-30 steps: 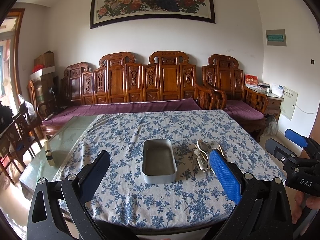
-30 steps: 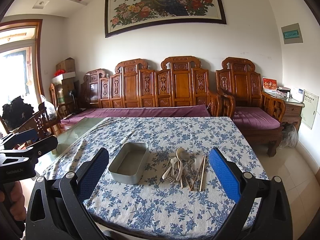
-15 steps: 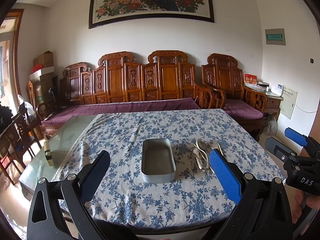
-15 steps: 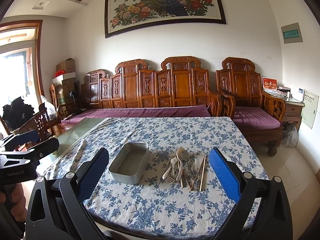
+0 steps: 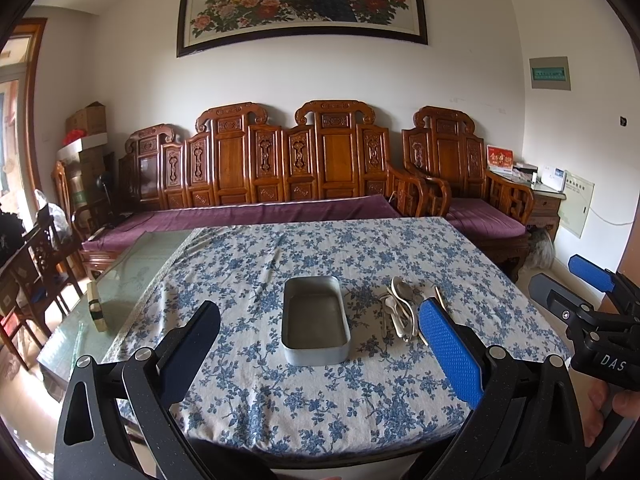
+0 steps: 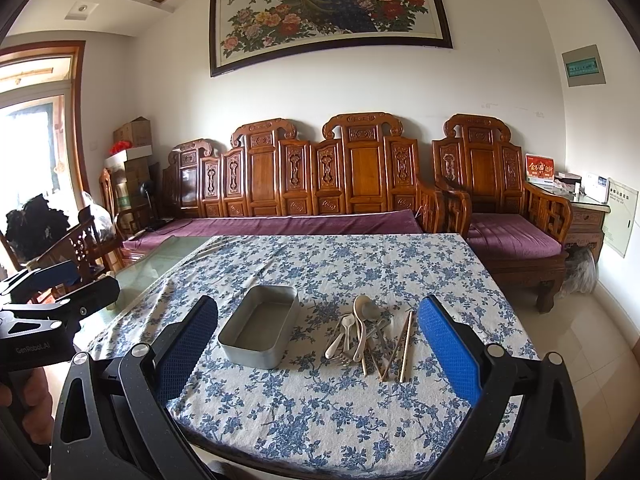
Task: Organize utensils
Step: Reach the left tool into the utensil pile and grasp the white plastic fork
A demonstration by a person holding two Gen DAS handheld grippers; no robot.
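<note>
An empty grey metal tin (image 5: 315, 324) (image 6: 260, 326) sits on the blue-flowered tablecloth (image 5: 320, 248) (image 6: 340, 256). To its right lies a pile of utensils (image 5: 402, 308) (image 6: 372, 334): white spoons, a fork and wooden chopsticks (image 6: 406, 344). My left gripper (image 5: 320, 356) is open and empty, held near the table's front edge in line with the tin. My right gripper (image 6: 318, 356) is open and empty, near the front edge before the pile. The right gripper also shows at the right of the left wrist view (image 5: 568, 284), and the left gripper at the left of the right wrist view (image 6: 60, 286).
A bare glass tabletop strip (image 5: 120, 280) lies left of the cloth with a small block (image 5: 96, 308) on it. A carved wooden bench with purple cushions (image 5: 256, 212) stands behind the table, an armchair (image 6: 508, 216) at back right, chairs (image 5: 36, 264) at left.
Both grippers have stayed open and almost still; the views shift only slightly. The tin and the utensils have not moved.
</note>
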